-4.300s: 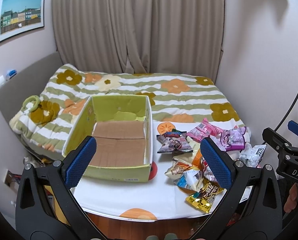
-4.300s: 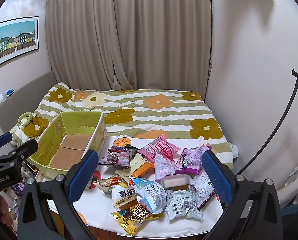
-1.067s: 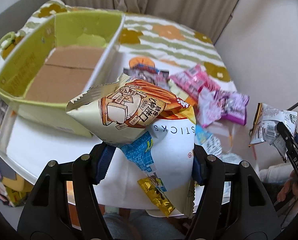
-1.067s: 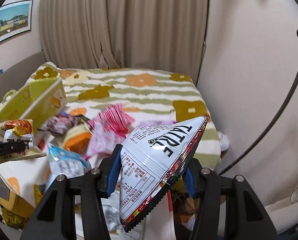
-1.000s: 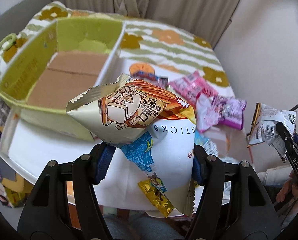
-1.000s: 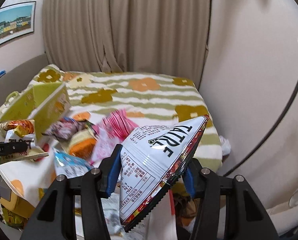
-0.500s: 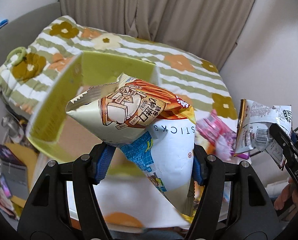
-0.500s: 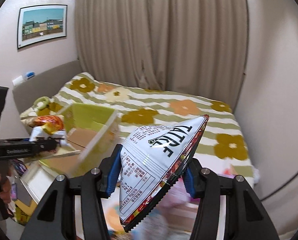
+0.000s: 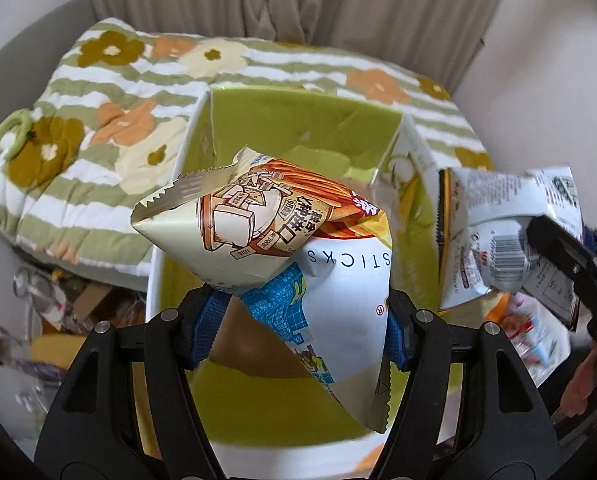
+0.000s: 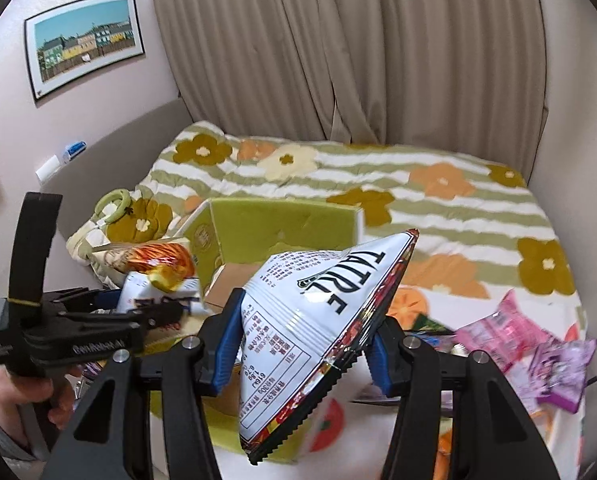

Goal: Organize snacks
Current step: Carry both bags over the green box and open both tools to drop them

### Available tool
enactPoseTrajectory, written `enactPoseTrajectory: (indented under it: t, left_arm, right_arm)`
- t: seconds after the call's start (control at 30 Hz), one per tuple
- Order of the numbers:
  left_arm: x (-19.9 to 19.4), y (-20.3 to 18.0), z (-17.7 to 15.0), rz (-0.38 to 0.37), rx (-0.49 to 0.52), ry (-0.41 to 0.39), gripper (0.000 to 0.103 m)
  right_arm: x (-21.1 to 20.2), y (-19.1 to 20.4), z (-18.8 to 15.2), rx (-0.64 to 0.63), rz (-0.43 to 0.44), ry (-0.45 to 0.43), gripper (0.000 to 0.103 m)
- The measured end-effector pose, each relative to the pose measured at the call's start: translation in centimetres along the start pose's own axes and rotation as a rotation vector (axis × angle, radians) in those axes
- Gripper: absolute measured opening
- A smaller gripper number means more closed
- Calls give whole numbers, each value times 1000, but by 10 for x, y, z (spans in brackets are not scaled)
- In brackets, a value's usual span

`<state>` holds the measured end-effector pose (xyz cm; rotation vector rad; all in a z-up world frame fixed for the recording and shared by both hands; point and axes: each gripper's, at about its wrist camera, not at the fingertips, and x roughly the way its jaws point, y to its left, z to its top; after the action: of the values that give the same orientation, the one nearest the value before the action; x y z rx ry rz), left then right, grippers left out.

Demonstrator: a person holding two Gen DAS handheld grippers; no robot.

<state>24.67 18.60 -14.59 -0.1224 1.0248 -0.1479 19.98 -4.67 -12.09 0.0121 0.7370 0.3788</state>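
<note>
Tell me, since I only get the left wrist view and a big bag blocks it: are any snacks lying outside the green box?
Observer: Yes. Beyond the orange-and-white stick-snack bag in your left claw, the right wrist view shows a pink crinkly packet and a purple packet lying right of the green cardboard box.
Visitor: What's printed on the other bag?
Observer: The white foil bag in the right claw bears big black letters, roughly TATRE.
Visitor: Anything on the walls?
Observer: A framed picture of colourful houses.
</note>
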Motion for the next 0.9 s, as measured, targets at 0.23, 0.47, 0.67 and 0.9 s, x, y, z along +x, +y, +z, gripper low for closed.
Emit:
enactPoseTrajectory:
  t: [0.23, 0.47, 0.67, 0.9]
  left_arm:
    - [25, 5, 3, 28, 78, 52, 99]
    - [13, 9, -8, 50, 82, 38, 99]
    - [2, 21, -9, 75, 23, 26, 99]
    - [8, 35, -6, 110, -31, 33, 99]
  right_arm:
    - [24, 19, 4, -24, -52, 59, 50]
    - [40, 22, 7, -64, -65, 86, 50]
    - [59, 27, 11, -82, -18, 115, 50]
    - [92, 30, 14, -104, 10, 153, 51]
